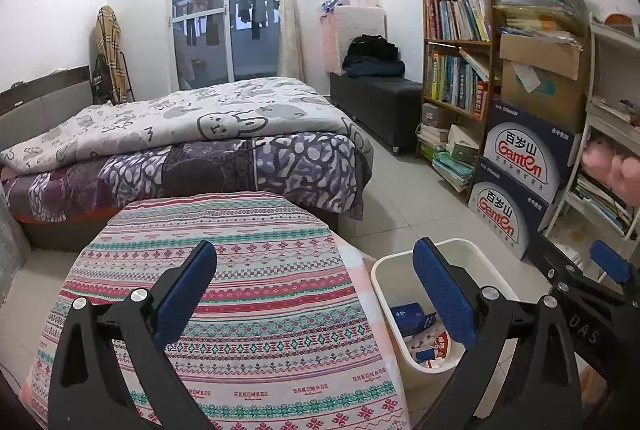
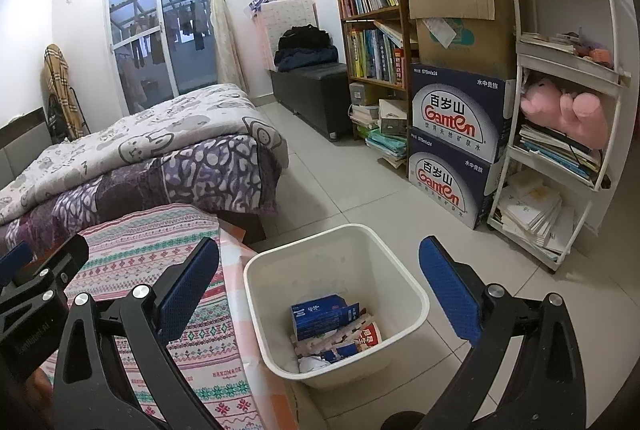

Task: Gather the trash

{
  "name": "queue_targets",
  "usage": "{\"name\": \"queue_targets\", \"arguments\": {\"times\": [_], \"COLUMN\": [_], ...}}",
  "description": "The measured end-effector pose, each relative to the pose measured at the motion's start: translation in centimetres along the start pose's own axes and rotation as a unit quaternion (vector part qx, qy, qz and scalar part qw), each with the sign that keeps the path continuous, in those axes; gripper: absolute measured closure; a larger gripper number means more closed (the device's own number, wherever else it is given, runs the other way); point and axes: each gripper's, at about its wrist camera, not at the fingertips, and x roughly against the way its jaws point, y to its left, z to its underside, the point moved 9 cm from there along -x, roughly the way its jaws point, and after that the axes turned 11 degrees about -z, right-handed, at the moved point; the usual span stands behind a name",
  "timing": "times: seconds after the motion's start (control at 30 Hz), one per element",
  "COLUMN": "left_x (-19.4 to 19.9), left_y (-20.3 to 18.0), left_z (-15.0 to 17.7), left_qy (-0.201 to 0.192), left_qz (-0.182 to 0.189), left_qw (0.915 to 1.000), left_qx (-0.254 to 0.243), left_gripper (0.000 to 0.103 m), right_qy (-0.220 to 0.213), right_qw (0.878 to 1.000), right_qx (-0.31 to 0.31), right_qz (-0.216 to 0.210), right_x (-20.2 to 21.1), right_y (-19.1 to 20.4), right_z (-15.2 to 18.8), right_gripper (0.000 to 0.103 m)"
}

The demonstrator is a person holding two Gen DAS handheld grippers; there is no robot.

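Left wrist view, lower left: left tool [image 1: 316,294], black arms with bright rivets, blue dimpled pads spread wide, nothing between them. Under and beyond it, a worktop [image 1: 224,270] draped in a woven striped cloth, pink, teal and red bands, rounded far edge; pink checked fabric showing along its right edge. Above, across the middle of the frame, a bed [image 1: 180,149] heaped with a grey cartoon-print quilt over a purple blotched blanket. Lower centre-right, a cream plastic bin [image 1: 384,270], square with rounded corners, just beside the worktop's right edge; a blue carton [image 1: 412,318] and crumpled wrappers inside. Far right, the other tool's blue pad and black frame at the frame edge.

Right wrist view, lower left corner: part of the left tool's black body. Lower middle: right tool [image 2: 320,294], same blue textured pads, held wide apart and empty, framing the bin [image 2: 256,282]. Same blue carton [image 2: 320,314] and red-and-white packets low in the bin, well under its smooth rim. Pale glossy floor tiles [image 2: 344,189] open between bed and bin. Right side: stacked dark-blue cardboard boxes [image 2: 456,141], then a white shelf rack [image 2: 560,69] of papers with a pink plush toy [image 2: 564,109].
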Motion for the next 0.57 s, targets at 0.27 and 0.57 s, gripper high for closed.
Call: {"name": "queue_targets", "arguments": {"times": [0.27,0.57], "left_x": [0.1,0.05], "left_y": [-0.48,-0.22], "left_z": [-0.02,-0.02], "left_qy": [-0.003,0.004], "left_qz": [0.004,0.0], "left_qw": [1.0,1.0], "left_qx": [0.0,0.008], "left_gripper": [0.009,0.007], "right_qy": [0.0,0.0], "right_qw": [1.0,1.0], "right_qx": [-0.001,-0.001], "right_qz": [0.0,0.001], "right_x": [0.08,0.16], "right_y": [-0.33,-0.54], "right_z": [-0.1,-0.15], "right_gripper": [0.007,0.007]}}
